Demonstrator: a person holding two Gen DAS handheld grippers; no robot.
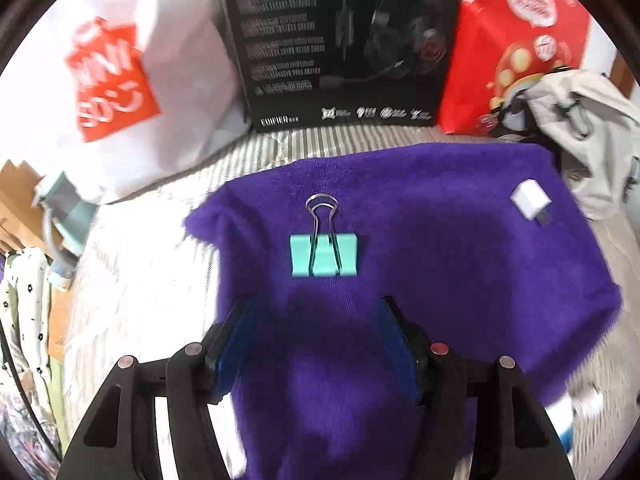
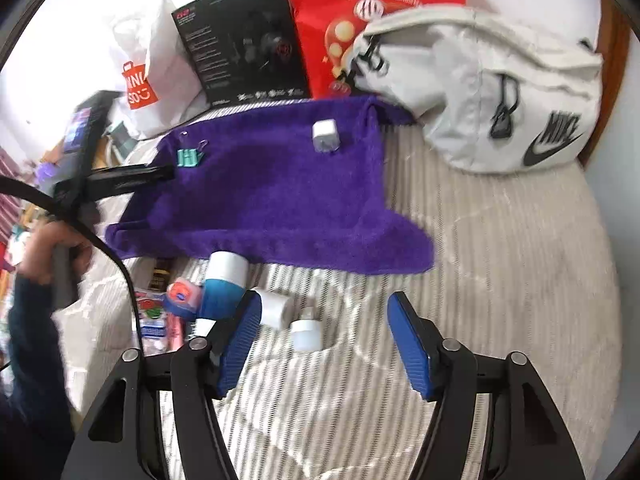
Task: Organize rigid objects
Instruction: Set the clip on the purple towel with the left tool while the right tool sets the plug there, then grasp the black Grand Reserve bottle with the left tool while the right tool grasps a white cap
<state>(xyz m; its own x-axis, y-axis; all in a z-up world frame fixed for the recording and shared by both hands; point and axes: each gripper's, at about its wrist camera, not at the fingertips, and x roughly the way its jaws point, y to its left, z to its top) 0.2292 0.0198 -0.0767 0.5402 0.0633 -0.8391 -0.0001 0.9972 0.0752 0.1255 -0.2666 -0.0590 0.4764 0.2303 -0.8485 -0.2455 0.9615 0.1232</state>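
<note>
A teal binder clip (image 1: 323,255) with silver wire handles lies on a purple towel (image 1: 440,272), just ahead of my open left gripper (image 1: 318,312), whose blue pads hold nothing. A white charger plug (image 1: 531,201) rests near the towel's far right. From the right wrist view the clip (image 2: 188,157) sits at the towel's (image 2: 260,200) left end, with the left gripper (image 2: 162,172) reaching in beside it, and the plug (image 2: 326,134) at the far edge. My right gripper (image 2: 320,312) is open over striped bedding, close to a small white bottle (image 2: 306,330) and a white roll (image 2: 274,307).
A black headset box (image 1: 340,40), a red bag (image 1: 516,40), a white shopping bag (image 1: 116,80) and a grey waist bag (image 2: 500,92) line the back. A blue-and-white tube (image 2: 222,288), a pink container (image 2: 182,296) and packets lie left of my right gripper. A person's hand (image 2: 52,248) holds the left tool.
</note>
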